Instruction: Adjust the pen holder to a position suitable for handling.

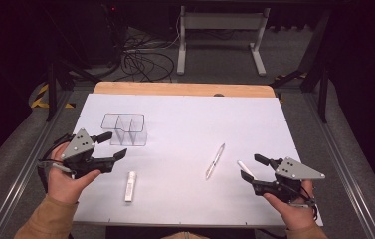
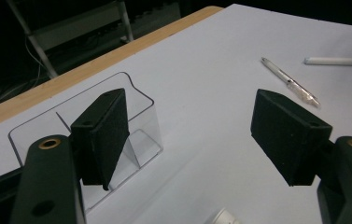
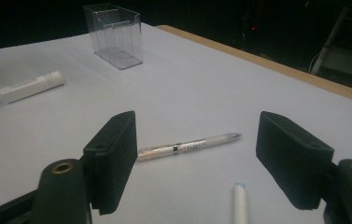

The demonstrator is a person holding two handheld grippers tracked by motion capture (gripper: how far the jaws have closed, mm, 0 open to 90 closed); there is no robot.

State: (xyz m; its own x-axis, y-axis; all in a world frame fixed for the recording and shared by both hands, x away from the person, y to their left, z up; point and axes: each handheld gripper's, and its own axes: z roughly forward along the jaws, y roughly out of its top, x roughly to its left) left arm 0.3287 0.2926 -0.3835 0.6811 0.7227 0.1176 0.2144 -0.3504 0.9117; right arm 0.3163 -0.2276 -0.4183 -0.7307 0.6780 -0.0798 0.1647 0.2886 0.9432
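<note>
paper-covered table (image 1: 185, 114) carries a clear divided organizer (image 1: 124, 129) at eleven o'clock, spread, empty left gripper (image 1: 110, 145) beside it, while spread, empty right gripper (image 1: 248, 167) sits nearest the white stick (image 1: 244, 168), beyond it the pen (image 1: 215, 161) lying one-to-seven.

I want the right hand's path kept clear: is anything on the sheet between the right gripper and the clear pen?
Nothing lies there: in the right gripper view, bare white sheet separates the open right gripper from the clear pen; a white stick lies beside that path.

A wooden table (image 1: 175, 88) carries a white sheet (image 1: 200, 119). On the sheet stand a clear box (image 1: 125, 129) far left, a white tube (image 1: 130, 186) near left, a clear pen (image 1: 215, 161) and a white stick (image 1: 244, 168) right.
</note>
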